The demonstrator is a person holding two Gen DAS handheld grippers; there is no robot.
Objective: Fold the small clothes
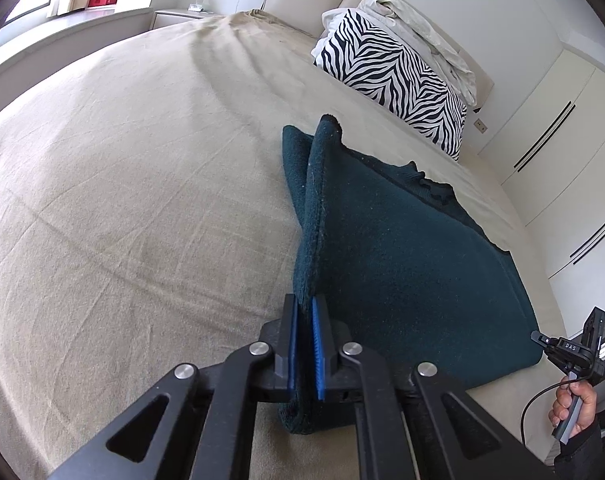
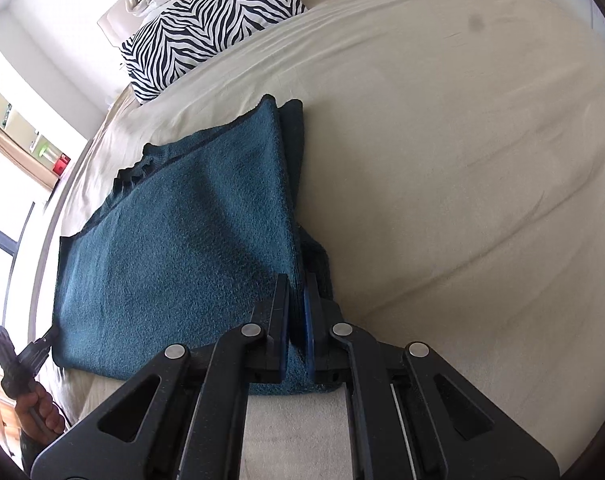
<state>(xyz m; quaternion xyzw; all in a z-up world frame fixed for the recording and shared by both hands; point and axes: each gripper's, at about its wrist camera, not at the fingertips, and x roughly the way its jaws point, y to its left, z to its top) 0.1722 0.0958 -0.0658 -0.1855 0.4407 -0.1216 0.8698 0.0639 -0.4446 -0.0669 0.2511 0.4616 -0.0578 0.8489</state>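
Note:
A dark teal knitted garment (image 1: 402,248) lies on the beige bed sheet (image 1: 142,184). My left gripper (image 1: 305,304) is shut on its near left edge, with the cloth pinched between the blue pads and lifted into a ridge. In the right wrist view the same garment (image 2: 182,232) spreads to the left. My right gripper (image 2: 298,284) is shut on its near right edge, which is also raised. The garment's far edge looks ribbed and rumpled.
A zebra-print pillow (image 1: 390,76) and a crumpled white sheet (image 1: 422,28) lie at the bed head. White wardrobe doors (image 1: 562,128) stand beyond the bed. The person's other hand and gripper handle (image 1: 574,392) show at the right edge.

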